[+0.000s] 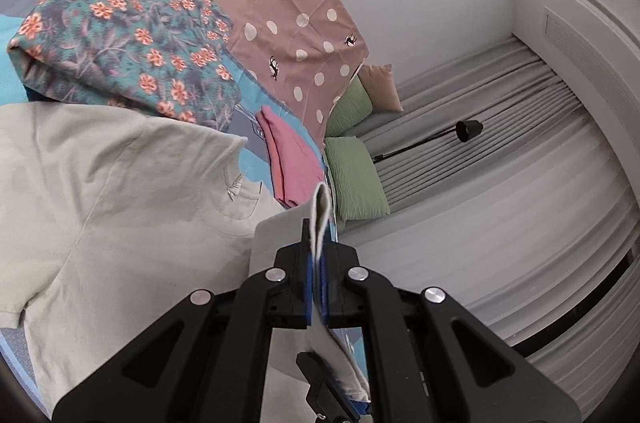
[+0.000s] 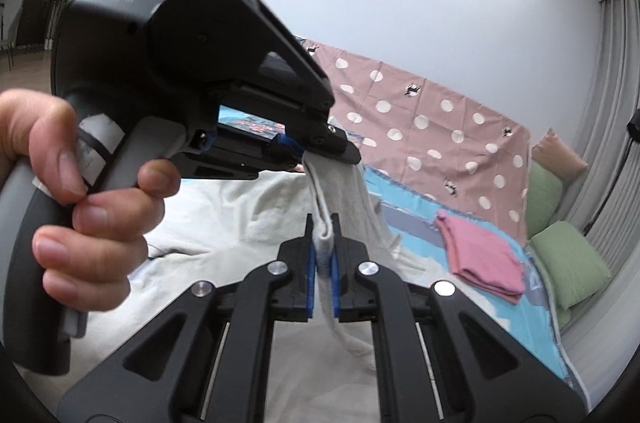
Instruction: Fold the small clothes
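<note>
Mid-fold: left gripper (image 1: 318,243) and right gripper (image 2: 323,243) each clamp the pale shirt's (image 1: 100,183) edge. Next: carry edge across, lay flat, release.

pale cream shirt (image 1: 100,191) spread on bed; its edge lifted, pinched, hanging taut

Black tongs (image 2: 322,243), blue pads (image 2: 310,287), silver screws (image 2: 444,288), grey handle (image 2: 24,219)
</note>
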Demonstrator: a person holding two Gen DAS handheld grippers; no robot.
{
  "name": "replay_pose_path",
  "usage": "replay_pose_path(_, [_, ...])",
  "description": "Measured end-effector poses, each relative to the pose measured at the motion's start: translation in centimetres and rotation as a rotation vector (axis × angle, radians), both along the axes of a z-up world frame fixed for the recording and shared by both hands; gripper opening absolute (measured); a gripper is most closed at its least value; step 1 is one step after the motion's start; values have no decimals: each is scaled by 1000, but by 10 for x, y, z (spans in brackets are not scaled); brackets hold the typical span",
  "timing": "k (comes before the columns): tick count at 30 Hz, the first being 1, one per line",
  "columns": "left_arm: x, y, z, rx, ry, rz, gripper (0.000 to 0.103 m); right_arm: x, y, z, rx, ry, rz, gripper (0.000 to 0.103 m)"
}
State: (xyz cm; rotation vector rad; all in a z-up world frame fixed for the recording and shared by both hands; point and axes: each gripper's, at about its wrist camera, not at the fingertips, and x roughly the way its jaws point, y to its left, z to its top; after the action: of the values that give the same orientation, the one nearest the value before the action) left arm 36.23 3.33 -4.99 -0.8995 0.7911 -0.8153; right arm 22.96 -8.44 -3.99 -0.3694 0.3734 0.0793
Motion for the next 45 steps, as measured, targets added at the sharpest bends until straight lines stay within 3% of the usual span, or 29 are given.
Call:
replay_pose_path(8, [-5,26,5,-30,-16,40,2,2,18,8,23,-5,55,5])
replay_pose_path(15, [1,37,-11,-1,18,69,2,7,23,-9,33,65,73,6])
replay_pose_path(16, [2,39,-16,2,29,71,2,7,23,-11,39,76,77,9])
replay_pose_path(18, [3,41,-24,14,46,74,2,4,20,-14,47,86,79,34])
replay_pose_path(19, [3,42,-29,24,52,76,2,0,16,-16,50,89,80,38])
replay_pose_path(27, [2,65,-67,66,133,114,2,-17,-34,-46,146,246,-27,38])
replay_pose_path(32, [-9,100,-77,155,156,201,3,-11,-70,-67,235,355,-102,38])
replay_pose_path(34, [-18,124,-82,191,170,254,10,-5,-77,-74,280,399,-106,38])
replay_pose_path(36, [-28,153,-90,212,198,317,25,-4,-76,-77,299,411,-101,39])
replay_pose_path(40, [-63,227,-112,277,280,504,34,-4,-66,-82,330,424,-71,49])
replay_pose_path(42, [-81,252,-123,311,314,546,36,-3,-63,-83,347,439,-56,50])
replay_pose_path(45, [-100,269,-139,475,353,516,44,-1,-58,-88,360,464,-44,50])
